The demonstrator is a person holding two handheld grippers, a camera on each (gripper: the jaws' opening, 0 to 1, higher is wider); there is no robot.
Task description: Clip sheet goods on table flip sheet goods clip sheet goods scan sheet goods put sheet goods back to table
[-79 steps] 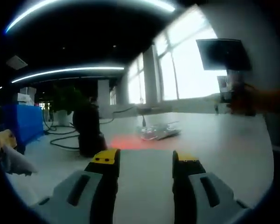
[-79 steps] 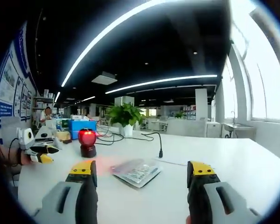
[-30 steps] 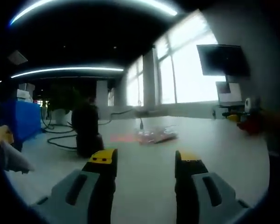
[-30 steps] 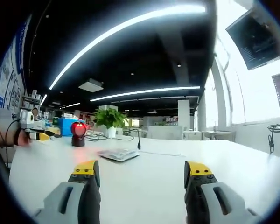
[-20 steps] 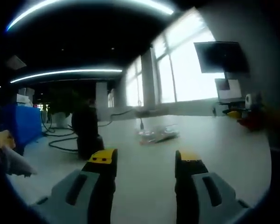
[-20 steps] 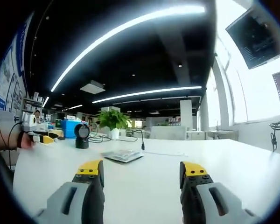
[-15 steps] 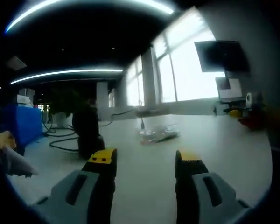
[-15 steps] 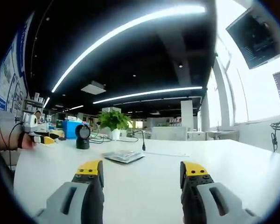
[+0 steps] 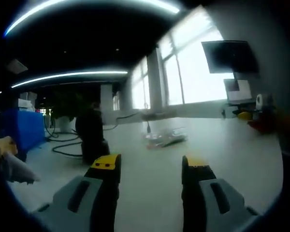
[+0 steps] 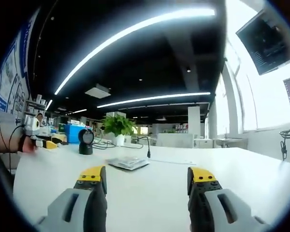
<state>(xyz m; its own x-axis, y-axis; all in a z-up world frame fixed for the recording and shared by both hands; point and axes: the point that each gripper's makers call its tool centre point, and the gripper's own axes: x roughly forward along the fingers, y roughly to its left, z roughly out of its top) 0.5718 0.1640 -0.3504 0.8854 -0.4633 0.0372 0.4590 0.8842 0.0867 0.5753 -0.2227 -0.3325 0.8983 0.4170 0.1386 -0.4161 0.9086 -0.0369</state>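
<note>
White table (image 10: 150,193) bears one sheet goods packet (image 10: 127,163) (flat); both claws (image 9: 150,166) (image 10: 147,176) gape, empty.

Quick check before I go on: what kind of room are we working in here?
Most likely an open-plan office or lab. Long ceiling light strips, tall windows, a potted plant and a wall monitor surround a big white table holding the sheet goods and a scanner.
</note>
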